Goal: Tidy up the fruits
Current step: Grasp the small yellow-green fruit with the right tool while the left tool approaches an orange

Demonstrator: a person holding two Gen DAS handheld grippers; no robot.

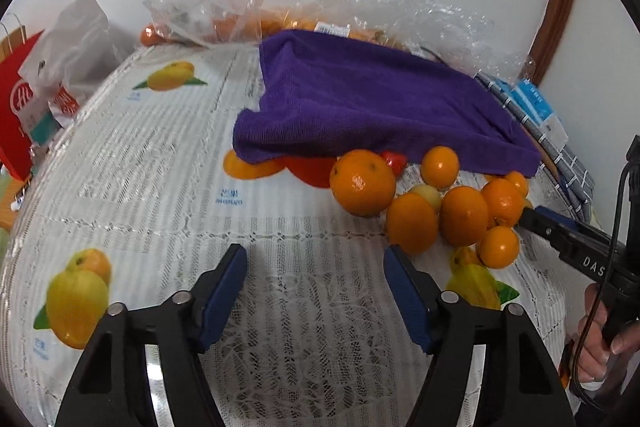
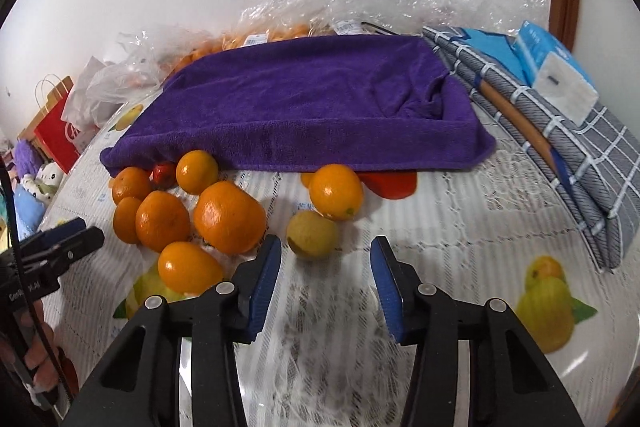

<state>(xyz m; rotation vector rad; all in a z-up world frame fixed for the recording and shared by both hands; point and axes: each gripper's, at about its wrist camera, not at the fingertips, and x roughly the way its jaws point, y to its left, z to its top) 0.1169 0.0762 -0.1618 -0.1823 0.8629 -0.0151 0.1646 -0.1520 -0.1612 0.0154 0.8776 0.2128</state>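
Observation:
Several oranges lie in a loose pile on the lace tablecloth (image 1: 168, 163) at the front edge of a purple towel (image 1: 360, 107). The biggest orange (image 1: 362, 183) (image 2: 229, 217) sits nearest the middle. A small yellow-green fruit (image 2: 312, 233) (image 1: 428, 195) lies among them, just ahead of my right gripper (image 2: 326, 247). That gripper is open with nothing between its blue pads. My left gripper (image 1: 316, 259) is open over bare cloth, left of the pile. A small red fruit (image 2: 164, 174) peeks from under the towel (image 2: 304, 107). Each gripper shows in the other's view, flanking the pile.
Clear plastic bags (image 1: 216, 7) holding more oranges lie behind the towel against the wall. A red paper bag (image 1: 20, 99) and a white bag stand at the left. A folded checked cloth (image 2: 580, 155) and a blue tissue pack (image 2: 552, 63) sit at the right. Printed fruit pictures mark the tablecloth.

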